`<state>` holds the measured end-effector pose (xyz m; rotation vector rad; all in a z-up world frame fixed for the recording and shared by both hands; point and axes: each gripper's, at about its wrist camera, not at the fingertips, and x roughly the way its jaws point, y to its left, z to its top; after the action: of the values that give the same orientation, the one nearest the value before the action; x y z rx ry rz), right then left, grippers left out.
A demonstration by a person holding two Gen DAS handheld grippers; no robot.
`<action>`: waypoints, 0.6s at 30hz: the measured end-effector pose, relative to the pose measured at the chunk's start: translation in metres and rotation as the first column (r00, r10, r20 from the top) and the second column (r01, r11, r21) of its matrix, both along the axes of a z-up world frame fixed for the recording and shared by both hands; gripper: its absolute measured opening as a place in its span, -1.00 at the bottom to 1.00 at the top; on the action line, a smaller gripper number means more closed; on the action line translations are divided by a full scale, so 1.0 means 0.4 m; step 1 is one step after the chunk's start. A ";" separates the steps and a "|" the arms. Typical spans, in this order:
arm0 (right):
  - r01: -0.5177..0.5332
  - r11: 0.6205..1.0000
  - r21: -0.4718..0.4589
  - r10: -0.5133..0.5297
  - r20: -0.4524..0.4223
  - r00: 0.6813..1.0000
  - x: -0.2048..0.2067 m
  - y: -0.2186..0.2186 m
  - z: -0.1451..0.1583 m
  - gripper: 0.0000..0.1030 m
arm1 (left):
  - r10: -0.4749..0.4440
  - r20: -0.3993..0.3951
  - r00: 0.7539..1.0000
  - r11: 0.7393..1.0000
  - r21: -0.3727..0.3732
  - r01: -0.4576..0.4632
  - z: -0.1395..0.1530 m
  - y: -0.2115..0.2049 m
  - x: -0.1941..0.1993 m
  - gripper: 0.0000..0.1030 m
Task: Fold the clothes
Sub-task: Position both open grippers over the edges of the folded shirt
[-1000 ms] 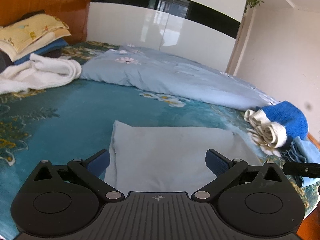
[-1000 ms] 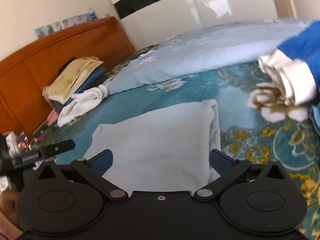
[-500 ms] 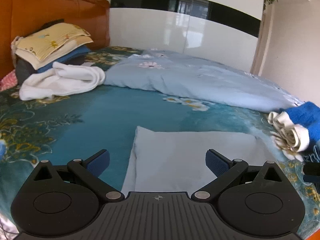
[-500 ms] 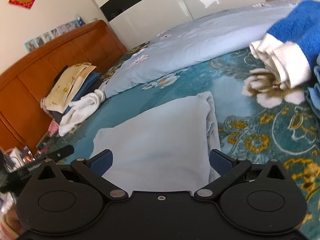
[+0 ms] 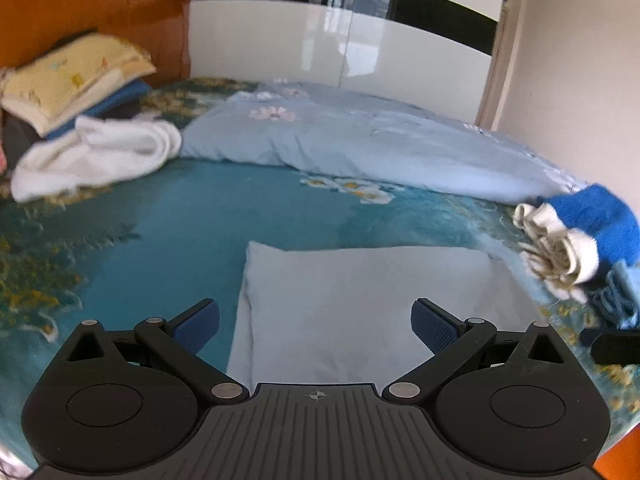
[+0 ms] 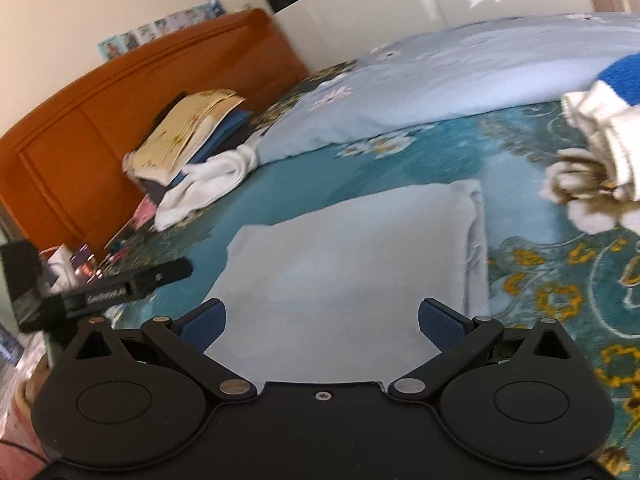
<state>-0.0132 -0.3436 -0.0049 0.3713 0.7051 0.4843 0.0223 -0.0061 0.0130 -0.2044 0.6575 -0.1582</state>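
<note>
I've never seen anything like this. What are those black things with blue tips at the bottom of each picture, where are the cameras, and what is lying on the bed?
Each picture comes from a camera on a hand-held gripper, looking forward along its two fingers. One view shows the left gripper, the other the right gripper. A person carries them; there is no robot arm. Both are open and hold nothing. Before them, on the teal bedspread, lies a folded pale blue garment. Farther off lie a light blue quilt, a white towel, and a blue and white bundle.

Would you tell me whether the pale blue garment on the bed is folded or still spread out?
Folded. The pale blue garment lies as a neat flat rectangle, with stacked layer edges showing along its right side.
</note>
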 end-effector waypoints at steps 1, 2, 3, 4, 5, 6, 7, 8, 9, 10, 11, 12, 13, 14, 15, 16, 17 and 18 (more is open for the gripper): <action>-0.002 1.000 0.023 0.002 -0.005 1.000 0.001 -0.001 0.000 0.98 | -0.001 -0.005 1.000 1.000 -0.007 0.001 0.000 0.003 0.002 1.00; 0.000 0.998 0.056 0.000 -0.009 1.000 0.001 -0.007 0.000 0.98 | -0.002 -0.011 1.000 1.000 -0.013 0.001 -0.001 0.005 0.004 1.00; 0.009 0.995 0.098 -0.008 -0.007 1.000 0.000 -0.016 0.000 0.98 | -0.002 -0.016 1.000 1.000 -0.020 0.002 -0.001 0.008 0.006 1.00; 0.020 0.991 0.132 -0.021 0.005 1.000 -0.001 -0.024 0.002 0.98 | 0.000 -0.016 1.000 1.000 -0.025 0.000 -0.001 0.011 0.006 1.00; 0.026 0.988 0.150 -0.030 0.024 0.999 -0.003 -0.031 0.005 0.98 | 0.007 -0.007 1.000 1.000 -0.027 -0.008 0.000 0.016 0.004 1.00; 0.029 0.986 0.162 -0.037 0.045 0.998 -0.006 -0.037 0.009 0.98 | 0.012 0.004 1.000 1.000 -0.029 -0.012 0.002 0.021 0.001 1.00; 0.029 0.985 0.172 -0.039 0.053 0.998 -0.006 -0.043 0.013 0.98 | 0.011 0.017 1.000 0.999 -0.030 -0.011 0.004 0.025 -0.002 1.00; 0.023 0.983 0.183 -0.032 0.050 0.998 -0.004 -0.046 0.015 0.98 | 0.010 0.029 1.000 1.000 -0.030 -0.010 0.006 0.028 -0.004 1.00; 0.017 0.982 0.186 -0.026 0.045 0.999 -0.001 -0.048 0.014 0.98 | 0.010 0.040 0.999 1.000 -0.025 -0.009 0.008 0.029 -0.005 1.00; 0.013 0.983 0.184 -0.021 0.042 0.999 0.001 -0.048 0.013 0.98 | 0.012 0.053 0.998 1.000 -0.020 -0.011 0.009 0.029 -0.008 1.00; 0.009 0.983 0.182 -0.017 0.038 0.999 0.003 -0.048 0.013 0.98 | 0.015 0.067 0.998 1.000 -0.017 -0.014 0.009 0.030 -0.011 1.00; 0.005 0.985 0.174 -0.009 0.025 1.000 0.005 -0.046 0.010 0.98 | 0.019 0.076 0.997 1.000 -0.018 -0.017 0.009 0.031 -0.013 1.00; -0.001 0.987 0.162 0.000 0.007 1.000 0.008 -0.042 0.007 0.98 | 0.022 0.076 0.997 1.000 -0.022 -0.020 0.009 0.032 -0.013 1.00; -0.006 0.988 0.152 0.008 -0.009 1.000 0.009 -0.038 0.002 0.98 | 0.025 0.076 0.997 0.999 -0.026 -0.023 0.008 0.033 -0.012 1.00; -0.013 0.990 0.141 0.017 -0.027 1.000 0.011 -0.032 -0.002 0.98 | 0.027 0.071 0.997 0.999 -0.031 -0.025 0.007 0.034 -0.011 1.00; -0.024 0.990 0.136 0.031 -0.047 0.998 0.013 -0.027 -0.008 0.98 | 0.026 0.059 0.998 0.999 -0.035 -0.024 0.006 0.035 -0.008 1.00; -0.036 0.990 0.135 0.046 -0.069 0.997 0.017 -0.023 -0.015 0.98 | 0.022 0.048 0.999 0.999 -0.041 -0.020 0.004 0.037 -0.004 1.00; -0.048 0.990 0.134 0.061 -0.091 0.994 0.021 -0.018 -0.021 0.98 | 0.020 0.039 0.999 0.999 -0.044 -0.018 0.002 0.038 -0.002 1.00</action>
<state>-0.0049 -0.3509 -0.0133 0.5022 0.7789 0.5694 0.0217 0.0093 0.0137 -0.2490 0.6132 -0.1582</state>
